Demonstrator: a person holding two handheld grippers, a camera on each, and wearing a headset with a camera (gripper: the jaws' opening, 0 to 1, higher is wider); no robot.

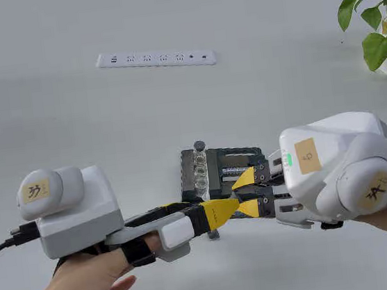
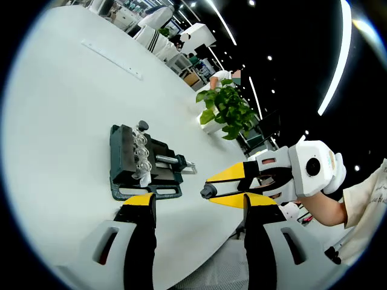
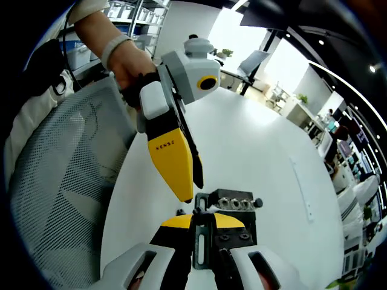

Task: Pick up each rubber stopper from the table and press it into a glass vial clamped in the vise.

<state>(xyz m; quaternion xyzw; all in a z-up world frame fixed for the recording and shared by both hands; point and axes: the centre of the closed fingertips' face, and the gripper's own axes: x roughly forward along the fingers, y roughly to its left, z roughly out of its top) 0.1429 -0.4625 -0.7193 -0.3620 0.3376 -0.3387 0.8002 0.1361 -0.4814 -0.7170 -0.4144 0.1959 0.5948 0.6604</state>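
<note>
A white power strip point(image 1: 156, 58) lies toward the far edge of the table point(image 1: 52, 133), its print too small to read. A leafy plant point(image 1: 378, 12) stands at the far right corner. In the right gripper view a mesh chair back point(image 3: 54, 181) sits beyond the near edge.

The vise point(image 1: 234, 160) stands near the middle of the table and clamps a row of glass vials point(image 1: 201, 173). The far-end vial is capped by a dark stopper point(image 1: 199, 145).

The right gripper point(image 3: 201, 217) is clenched on a rubber stopper point(image 2: 207, 192), held above the table just right of the vise. The left gripper point(image 1: 222, 212) reaches in from the left with its jaws spread wide and nothing between them. Its yellow tip crosses right in front of the right gripper's tips.

That yellow jaw carries small print, roughly "KENSC". Yellow stickers on both gripper housings bear handwriting I cannot read.
</note>
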